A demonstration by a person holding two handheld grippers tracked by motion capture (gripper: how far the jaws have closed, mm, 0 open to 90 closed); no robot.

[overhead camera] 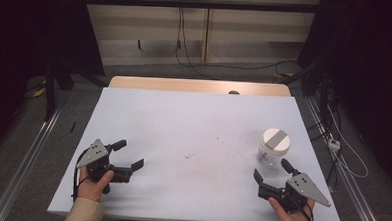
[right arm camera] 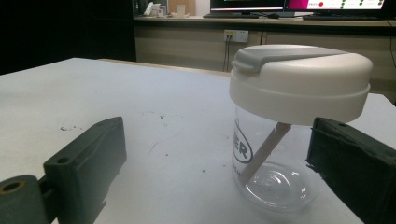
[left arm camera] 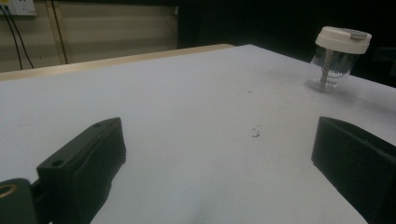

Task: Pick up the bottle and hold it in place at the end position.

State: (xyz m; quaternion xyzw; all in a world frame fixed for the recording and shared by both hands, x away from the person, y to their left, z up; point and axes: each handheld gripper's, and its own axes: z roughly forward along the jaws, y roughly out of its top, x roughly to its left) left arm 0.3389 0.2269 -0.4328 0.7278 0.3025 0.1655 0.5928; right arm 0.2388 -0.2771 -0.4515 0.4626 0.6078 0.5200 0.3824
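Jars: I count one clear jar (overhead camera: 274,149) with a white lid (right arm camera: 299,81), near the table's (overhead camera: 183,125) right edge.
Contents: one wooden stick (right arm camera: 264,151) leaning inside.
Claws: my two, left claw (overhead camera: 131,155) and right claw (overhead camera: 271,170), both spread wide and holding nothing.

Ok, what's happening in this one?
A person sits at a white table with a gripper in each hand. The right gripper is open and sits just in front of a clear jar with a white lid and a wooden stick inside, not touching it. The left gripper is open and holds nothing, far from the jar.
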